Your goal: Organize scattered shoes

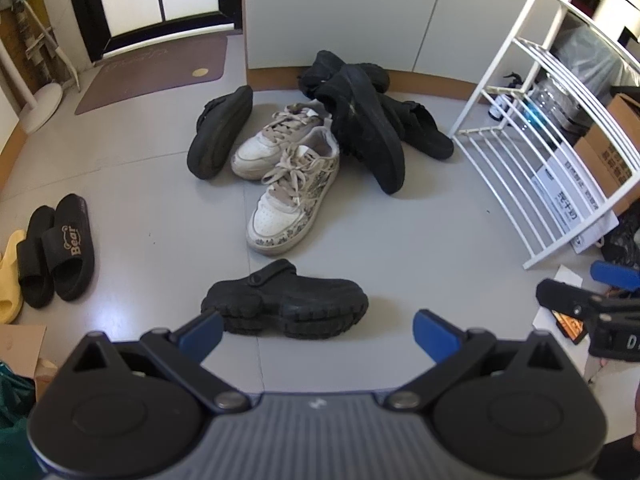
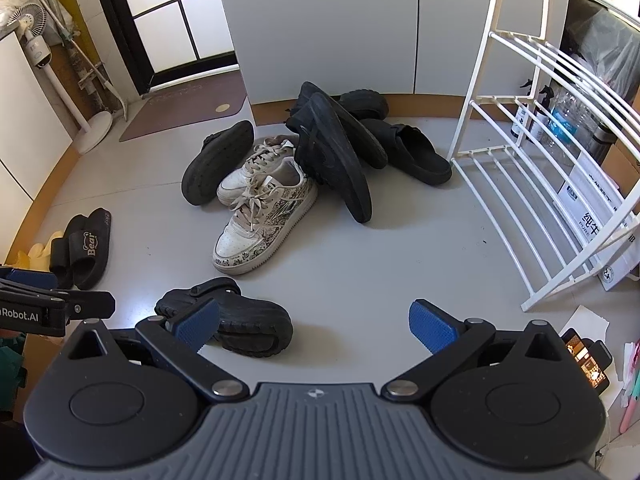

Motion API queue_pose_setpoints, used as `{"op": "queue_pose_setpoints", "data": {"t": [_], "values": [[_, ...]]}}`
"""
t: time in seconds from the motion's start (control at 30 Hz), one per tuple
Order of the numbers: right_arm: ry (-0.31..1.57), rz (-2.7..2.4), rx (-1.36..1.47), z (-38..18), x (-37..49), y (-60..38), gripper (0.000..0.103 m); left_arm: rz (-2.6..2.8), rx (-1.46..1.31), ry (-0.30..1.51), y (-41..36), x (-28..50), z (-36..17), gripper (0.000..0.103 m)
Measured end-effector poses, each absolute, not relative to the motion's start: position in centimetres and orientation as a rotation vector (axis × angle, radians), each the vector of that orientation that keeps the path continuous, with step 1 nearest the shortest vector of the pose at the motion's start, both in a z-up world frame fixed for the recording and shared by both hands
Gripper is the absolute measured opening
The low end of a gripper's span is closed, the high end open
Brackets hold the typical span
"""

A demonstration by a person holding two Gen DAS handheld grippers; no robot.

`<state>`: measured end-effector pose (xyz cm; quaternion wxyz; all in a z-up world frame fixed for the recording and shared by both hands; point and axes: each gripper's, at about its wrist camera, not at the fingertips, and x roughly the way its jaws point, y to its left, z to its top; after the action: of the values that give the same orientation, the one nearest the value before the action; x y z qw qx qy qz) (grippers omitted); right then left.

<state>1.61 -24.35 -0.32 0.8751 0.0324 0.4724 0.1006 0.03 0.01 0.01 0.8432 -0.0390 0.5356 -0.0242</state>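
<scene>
Left wrist view: left tongs (image 1: 318, 330) spread wide, gripping nothing, hovering above the grey floor (image 1: 420, 240). Just beyond the blue pads (image 1: 202, 330), a chunky black clog (image 1: 286, 304) lying alone, toe to the right. Farther back, a heap of shoes near the white cabinet (image 1: 340, 12): two white sneakers (image 1: 288, 184) side by side with loose laces, a black slipper (image 1: 220, 132) leaning on its edge against the left sneaker, a black sneaker (image 1: 364, 128) tipped sole-up over more dark shoes behind. At far left, a pair of black slides (image 1: 56, 250) printed "Bear", beside a yellow slide (image 1: 10, 276). At right, an empty white rack (image 1: 536, 132) of slanted bars, with boxes (image 1: 608, 152) and bottles behind it. Right tongs (image 1: 596, 284) visible at the right edge, jaws apart.

Right wrist view: right tongs (image 2: 318, 328) also wide open and empty, low over the floor. Black clog (image 2: 236, 314) partly behind the left pad, untouched. Same heap in the middle, patterned white sneaker (image 2: 264, 228) nearest. White rack (image 2: 532, 184) at right, standing well apart from the heap. Phone (image 2: 588, 360) with a lit screen at the lower right. Left tongs (image 2: 36, 300) poking in from the left edge, near the black slides (image 2: 86, 246).
</scene>
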Motion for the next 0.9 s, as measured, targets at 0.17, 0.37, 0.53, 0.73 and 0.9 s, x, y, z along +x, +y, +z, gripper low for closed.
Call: {"op": "queue_pose_setpoints", "data": {"t": [0.17,0.37,0.53,0.73,0.9], "values": [[0.977,0.207,0.046,-0.2,1.6,-23.9,0.103,-0.046,-0.084,1.144,0.2,0.6,0.2,0.102],[0.97,0.212,0.027,0.1,1.6,-24.0,0.103,-0.05,-0.071,1.128,0.3,0.7,0.3,0.102],[0.978,0.221,0.029,0.5,2.2,-24.1,0.103,-0.05,-0.051,1.1,-0.3,0.6,0.5,0.102],[0.977,0.235,0.03,0.8,2.6,-24.0,0.103,-0.039,-0.048,1.079,-0.2,0.4,0.3,0.102],[0.973,0.244,0.034,0.8,2.4,-23.8,0.103,-0.036,-0.059,1.057,0.0,0.5,0.6,0.102]]}}
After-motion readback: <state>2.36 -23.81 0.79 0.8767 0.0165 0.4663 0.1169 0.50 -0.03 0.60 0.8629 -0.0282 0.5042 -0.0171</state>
